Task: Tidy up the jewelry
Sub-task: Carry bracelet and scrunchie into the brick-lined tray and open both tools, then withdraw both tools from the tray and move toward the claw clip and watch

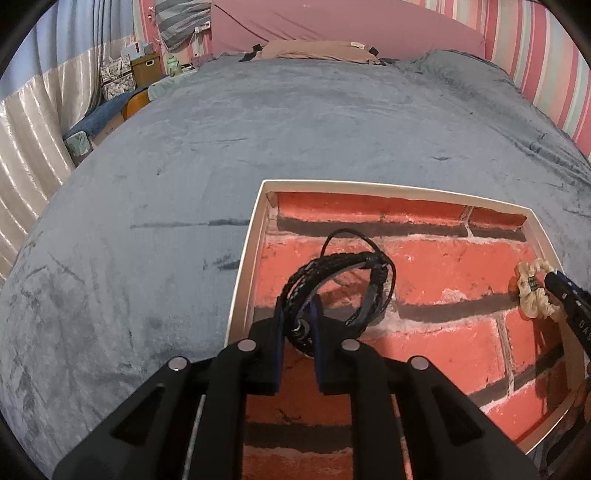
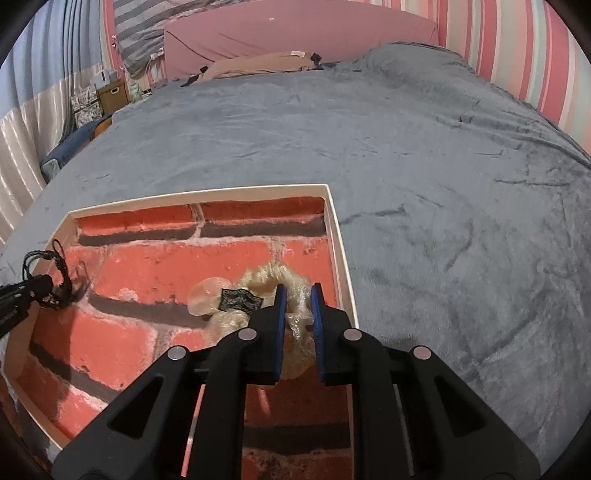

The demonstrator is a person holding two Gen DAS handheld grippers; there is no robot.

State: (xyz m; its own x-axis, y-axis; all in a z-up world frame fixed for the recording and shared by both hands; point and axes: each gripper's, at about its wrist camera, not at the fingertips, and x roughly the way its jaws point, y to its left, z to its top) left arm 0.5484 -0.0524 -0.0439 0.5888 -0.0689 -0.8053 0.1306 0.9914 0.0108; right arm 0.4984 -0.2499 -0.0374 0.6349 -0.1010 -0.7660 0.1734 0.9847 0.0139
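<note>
A shallow white-rimmed box [image 1: 246, 254] lined with a red brick print lies on the grey blanket; it also shows in the right wrist view [image 2: 338, 236]. My left gripper [image 1: 298, 312] is shut on a black braided cord bracelet [image 1: 332, 269], held over the box's left part. My right gripper [image 2: 297, 295] is shut on a cream scrunchie [image 2: 258, 280] with a black tag, over the box's right side. The scrunchie [image 1: 532, 291] and the right gripper [image 1: 569, 295] show at the right edge of the left wrist view. The bracelet [image 2: 55, 273] shows at the left of the right wrist view.
The grey blanket [image 1: 295, 129] covers the bed around the box. A tan pillow [image 1: 314, 50] and pink headboard [image 1: 351, 22] are at the far end. Striped wall [image 2: 517, 48] on the right, curtains [image 1: 29, 129] and storage boxes [image 1: 144, 68] on the left.
</note>
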